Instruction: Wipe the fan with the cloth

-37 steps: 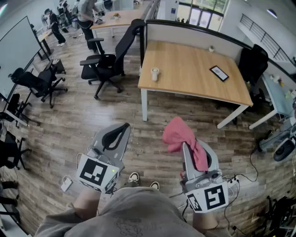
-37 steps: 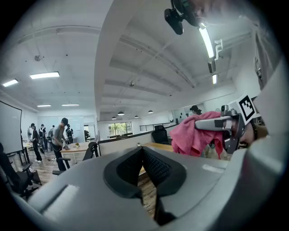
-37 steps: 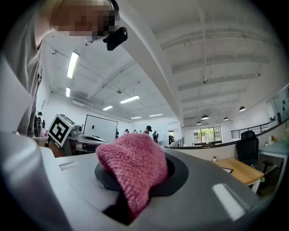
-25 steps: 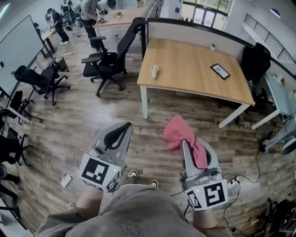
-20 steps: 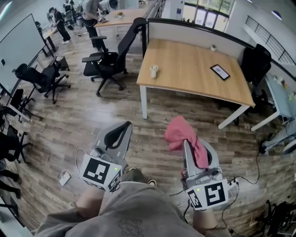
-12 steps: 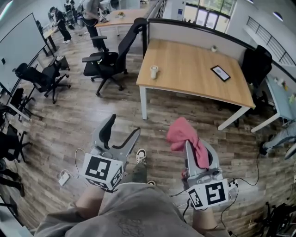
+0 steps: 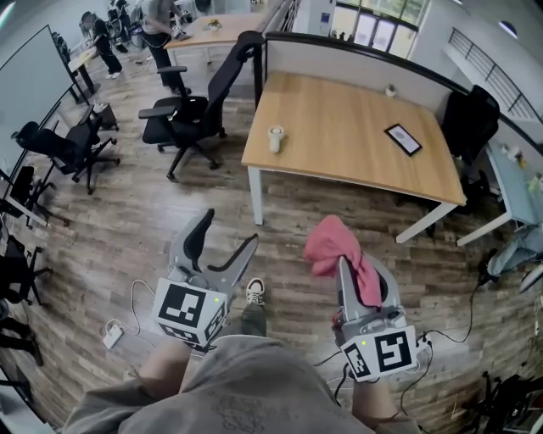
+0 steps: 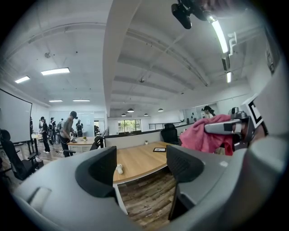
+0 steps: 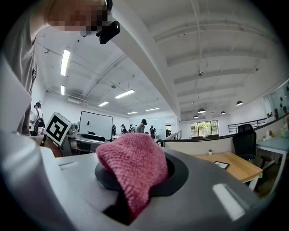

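Office desk (image 7: 348, 127) upper centre, well ahead: right gripper (image 7: 342, 264) pinches pink cloth (image 7: 331, 242), left gripper (image 7: 229, 230) just opened, empty; wiping not begun.

The grey-shirted person's (image 7: 237, 392) left claw (image 7: 227, 230) and right claw (image 7: 342, 264) are grey, each bearing a black-and-white marker cube (image 7: 187, 312).

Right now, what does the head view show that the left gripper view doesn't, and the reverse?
Only the head view: the person's white-and-black shoe and a white plug adapter on the floor. Only the left gripper view: the black head-mounted camera. Both: the left claw, just opened and empty, the pink knitted cloth clamped in the right claw, and the light wooden desk with its small white cup.
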The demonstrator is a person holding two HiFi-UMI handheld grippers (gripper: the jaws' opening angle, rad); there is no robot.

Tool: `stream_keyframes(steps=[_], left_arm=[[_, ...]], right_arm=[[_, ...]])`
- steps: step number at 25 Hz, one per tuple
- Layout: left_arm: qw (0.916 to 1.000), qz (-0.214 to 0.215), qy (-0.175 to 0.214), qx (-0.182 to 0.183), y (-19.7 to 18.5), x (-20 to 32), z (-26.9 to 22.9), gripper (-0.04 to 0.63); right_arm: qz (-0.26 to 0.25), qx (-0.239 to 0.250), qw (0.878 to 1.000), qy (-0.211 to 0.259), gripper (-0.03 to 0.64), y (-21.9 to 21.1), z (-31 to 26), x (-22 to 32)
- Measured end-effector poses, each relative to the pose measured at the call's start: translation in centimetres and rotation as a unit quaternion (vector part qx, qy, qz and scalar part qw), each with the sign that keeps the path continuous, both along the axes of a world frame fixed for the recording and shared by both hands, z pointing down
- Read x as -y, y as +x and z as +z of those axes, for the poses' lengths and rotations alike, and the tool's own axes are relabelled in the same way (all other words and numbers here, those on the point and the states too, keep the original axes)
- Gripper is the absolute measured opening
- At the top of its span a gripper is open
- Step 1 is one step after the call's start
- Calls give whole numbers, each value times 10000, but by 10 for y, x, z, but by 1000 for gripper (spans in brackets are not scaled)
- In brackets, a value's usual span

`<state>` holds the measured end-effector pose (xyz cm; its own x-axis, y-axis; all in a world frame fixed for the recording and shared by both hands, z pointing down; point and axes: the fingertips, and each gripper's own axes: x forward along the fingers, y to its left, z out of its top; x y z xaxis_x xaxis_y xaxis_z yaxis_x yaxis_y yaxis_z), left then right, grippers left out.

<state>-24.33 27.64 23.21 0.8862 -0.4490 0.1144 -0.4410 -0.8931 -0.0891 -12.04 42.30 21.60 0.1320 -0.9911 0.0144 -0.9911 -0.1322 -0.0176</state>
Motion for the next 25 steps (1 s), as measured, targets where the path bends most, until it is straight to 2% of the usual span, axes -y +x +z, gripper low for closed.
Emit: stream_keyframes(steps=[13,25], left_arm=[[9993,158,-192,295,63,141,16,344],[9979,326,-319,467,118,254,41,344]], right_arm=[[105,92,9992,-369,87,59,9,135],[452,217,9979,-414,87,124,23,248]])
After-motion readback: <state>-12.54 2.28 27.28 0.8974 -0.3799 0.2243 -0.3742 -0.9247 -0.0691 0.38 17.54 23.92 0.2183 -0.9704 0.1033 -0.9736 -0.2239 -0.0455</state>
